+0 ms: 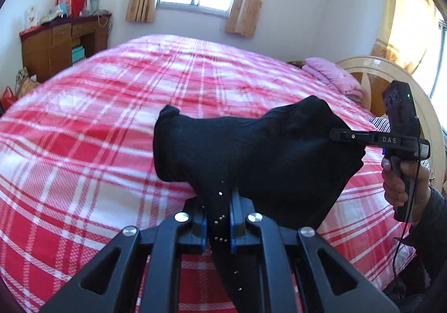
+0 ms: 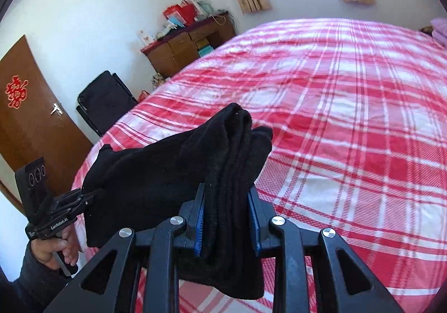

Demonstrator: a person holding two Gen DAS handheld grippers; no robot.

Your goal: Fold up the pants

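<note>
Black pants (image 1: 251, 156) held off the red plaid bedspread (image 1: 83, 145), slung between 2 grippers above its near edge. Left gripper (image 1: 219, 212) pinched nearly shut on a thin studded edge. Right gripper (image 2: 227, 218) clamped part-way open on a thick bunch of several layers. Long axis running gripper to gripper, level with the bedspread's near edge. Neither hand nearer; cloth gripped by both. Likely next: lowering flat onto the bedspread, both ends together, keeping that line taut.
</note>
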